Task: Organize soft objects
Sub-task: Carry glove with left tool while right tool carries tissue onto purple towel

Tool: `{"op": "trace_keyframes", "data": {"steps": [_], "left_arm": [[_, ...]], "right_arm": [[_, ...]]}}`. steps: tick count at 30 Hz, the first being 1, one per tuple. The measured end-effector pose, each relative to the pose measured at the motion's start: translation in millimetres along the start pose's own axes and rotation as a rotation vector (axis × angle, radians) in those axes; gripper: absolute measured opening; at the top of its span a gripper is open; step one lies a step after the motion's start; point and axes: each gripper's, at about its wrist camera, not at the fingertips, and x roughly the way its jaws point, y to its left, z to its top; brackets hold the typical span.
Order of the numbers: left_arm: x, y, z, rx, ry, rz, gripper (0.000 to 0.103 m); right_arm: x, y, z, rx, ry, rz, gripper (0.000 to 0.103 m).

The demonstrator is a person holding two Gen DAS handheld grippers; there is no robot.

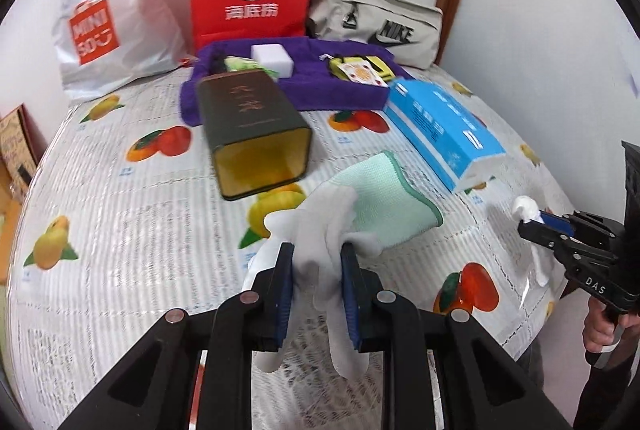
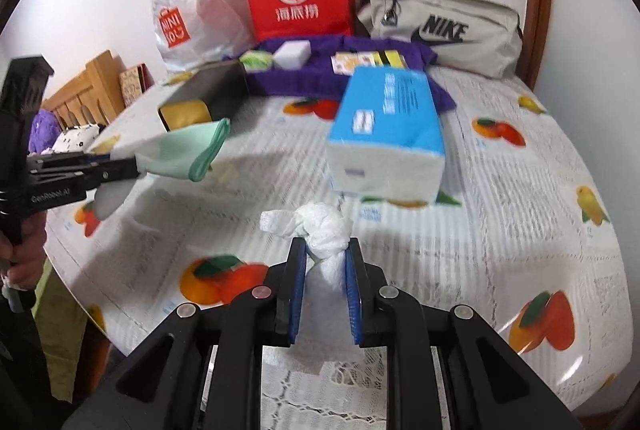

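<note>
Left gripper point(image 1: 316, 290) pinching white-and-green glove point(image 1: 360, 206); right gripper point(image 2: 326, 286) pinching knotted white bag point(image 2: 320, 226). Risk: limp cuff snagging open tin point(image 1: 256, 134); shallow pinch slipping.

Bright, even indoor light, soft shadows; fisheye bends the edges, and motion blur perhaps smears the far objects.

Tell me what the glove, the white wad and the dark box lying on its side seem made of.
Glove: soft knit fabric, matte, mint cuff with white fingers; it bunches between the left jaws.
Wad: thin crinkled plastic film or tissue, knotted; cannot tell which.
Box: probably tin, dark outside with a shiny gold inside.
</note>
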Motion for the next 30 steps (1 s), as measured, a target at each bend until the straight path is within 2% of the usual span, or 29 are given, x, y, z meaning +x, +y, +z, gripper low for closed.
{"op": "trace_keyframes", "data": {"steps": [5, 12, 26, 30], "left_arm": [[-9.4, 15.3, 9.3, -0.052, -0.023, -0.011, 0.021], [-15.2, 22.8, 34.1, -0.07, -0.051, -0.023, 0.021], [-10.6, 31.5, 85.1, -0.077, -0.067, -0.007, 0.021], [1.9, 33.8, 98.5, -0.096, -0.039, -0.015, 0.021]], "right_arm": [[-6.1, 3.8, 18.1, -0.015, -0.018, -0.016, 0.019], [-13.9, 3.0, 46.6, -0.014, -0.045, -0.013, 0.019], [-9.9, -4.9, 108.7, -0.032, -0.089, 0.001, 0.019], [-0.1, -13.7, 126.5, -0.018, -0.088, 0.035, 0.019]]}}
